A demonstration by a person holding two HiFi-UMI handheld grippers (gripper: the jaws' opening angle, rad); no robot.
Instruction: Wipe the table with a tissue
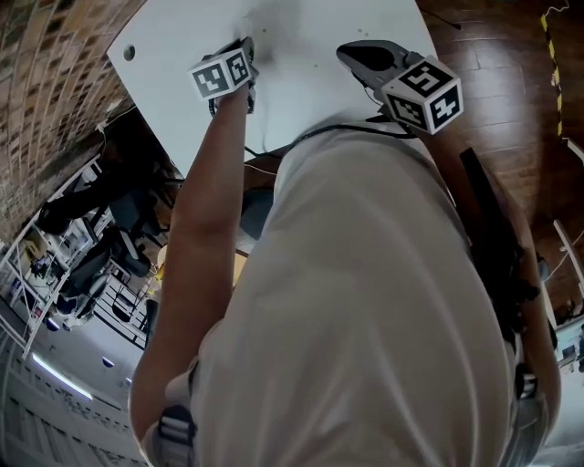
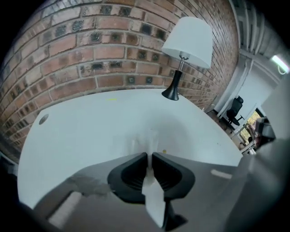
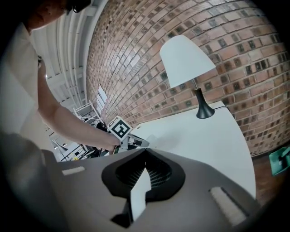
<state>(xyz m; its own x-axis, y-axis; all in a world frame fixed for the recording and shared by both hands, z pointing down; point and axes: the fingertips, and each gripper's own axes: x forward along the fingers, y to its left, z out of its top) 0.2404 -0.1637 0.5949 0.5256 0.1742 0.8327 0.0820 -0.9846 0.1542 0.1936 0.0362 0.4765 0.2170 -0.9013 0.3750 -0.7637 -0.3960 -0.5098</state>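
Note:
A white tissue lies on the white table, its near end pinched between the jaws of my left gripper, which is shut on it and tilts down at the tabletop. From the head view the left gripper is over the far middle of the table, below its marker cube. My right gripper hovers to its right, above the table. In the right gripper view its jaws meet at the tips with nothing between them, and the left gripper shows ahead on the table.
A black-footed lamp with a white shade stands at the table's far end by a brick wall; it also shows in the right gripper view. A round hole is near the left corner. Wooden floor lies right of the table.

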